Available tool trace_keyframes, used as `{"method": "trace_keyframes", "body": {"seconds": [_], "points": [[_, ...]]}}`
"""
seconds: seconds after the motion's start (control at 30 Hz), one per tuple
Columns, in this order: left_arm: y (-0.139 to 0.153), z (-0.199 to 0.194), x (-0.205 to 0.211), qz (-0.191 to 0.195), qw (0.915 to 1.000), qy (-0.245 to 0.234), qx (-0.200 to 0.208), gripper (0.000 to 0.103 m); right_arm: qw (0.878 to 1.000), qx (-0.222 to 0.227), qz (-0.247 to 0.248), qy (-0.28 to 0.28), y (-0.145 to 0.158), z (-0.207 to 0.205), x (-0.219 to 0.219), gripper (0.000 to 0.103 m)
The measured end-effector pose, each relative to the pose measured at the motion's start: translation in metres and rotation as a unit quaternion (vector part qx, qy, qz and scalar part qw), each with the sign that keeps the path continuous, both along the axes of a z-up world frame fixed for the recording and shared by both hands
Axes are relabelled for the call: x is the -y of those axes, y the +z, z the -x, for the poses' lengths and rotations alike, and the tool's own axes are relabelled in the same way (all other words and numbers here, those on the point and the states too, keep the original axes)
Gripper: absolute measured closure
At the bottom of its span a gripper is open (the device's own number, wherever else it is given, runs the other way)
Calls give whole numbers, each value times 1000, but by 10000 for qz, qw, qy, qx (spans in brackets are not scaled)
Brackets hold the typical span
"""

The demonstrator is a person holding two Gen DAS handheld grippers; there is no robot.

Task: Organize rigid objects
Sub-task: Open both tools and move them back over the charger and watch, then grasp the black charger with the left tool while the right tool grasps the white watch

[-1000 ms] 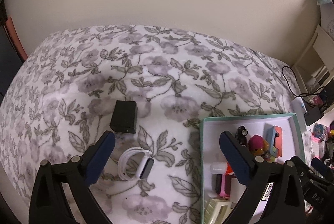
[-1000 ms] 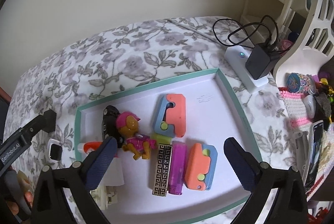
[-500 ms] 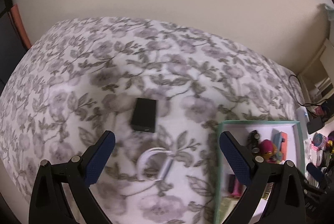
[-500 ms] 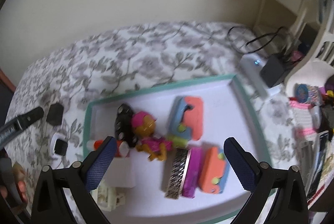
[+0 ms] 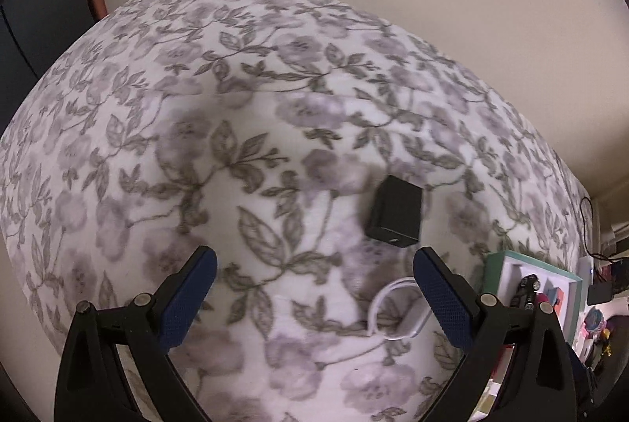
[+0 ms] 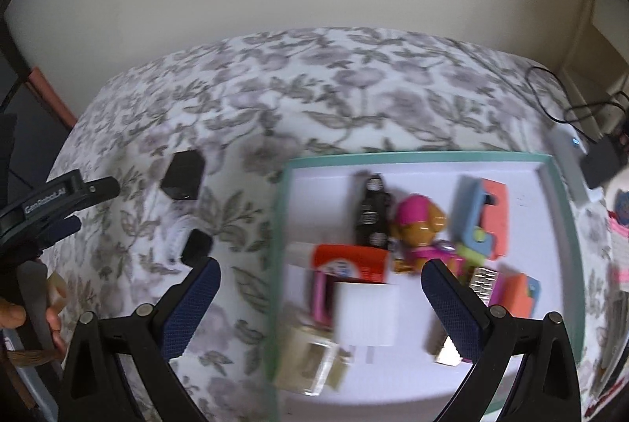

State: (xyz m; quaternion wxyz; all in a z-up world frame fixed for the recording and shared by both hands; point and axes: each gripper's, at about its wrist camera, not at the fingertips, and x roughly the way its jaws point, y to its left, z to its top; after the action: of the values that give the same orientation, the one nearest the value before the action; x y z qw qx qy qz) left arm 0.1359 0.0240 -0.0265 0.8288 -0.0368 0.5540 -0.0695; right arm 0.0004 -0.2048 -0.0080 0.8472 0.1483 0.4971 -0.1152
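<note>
The bed, covered in a grey floral spread, fills both views. On it lies a white tray with a teal rim, seen in full from the right wrist and only at its corner from the left. The tray holds a white block, 2 orange-and-blue toys, a red box, a pink-hatted pup figure and a black toy car just beside it. Left of the tray, apart from it, a black cube rests on the spread, with a white-strapped watch near it. The left gripper is released, its jaws spread wide above bare spread, the cube beyond its right finger. The right gripper is likewise released, hanging over the tray's left part, grasping nothing.
</note>
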Motion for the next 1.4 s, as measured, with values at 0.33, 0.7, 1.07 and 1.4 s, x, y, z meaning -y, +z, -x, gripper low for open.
{"method": "trace_keyframes", "body": {"seconds": [0.33, 0.7, 1.07, 1.4], "points": [[-22, -6, -13, -138, 9995, 27, -298, 3, 9990, -55, 10, 442, -10, -28, -45, 0], [-45, -13, -29, -136, 9977, 220, -625, 3, 9960, -126, -55, 877, -29, -53, -85, 0], [-60, -20, -50, -214, 9955, 501, -775, 3, 9942, -492, -23, 959, -61, -69, -100, 0], [-66, -22, -59, -293, 9949, 457, -854, 3, 9933, -660, -14, 945, -79, -75, -100, 0]]}}
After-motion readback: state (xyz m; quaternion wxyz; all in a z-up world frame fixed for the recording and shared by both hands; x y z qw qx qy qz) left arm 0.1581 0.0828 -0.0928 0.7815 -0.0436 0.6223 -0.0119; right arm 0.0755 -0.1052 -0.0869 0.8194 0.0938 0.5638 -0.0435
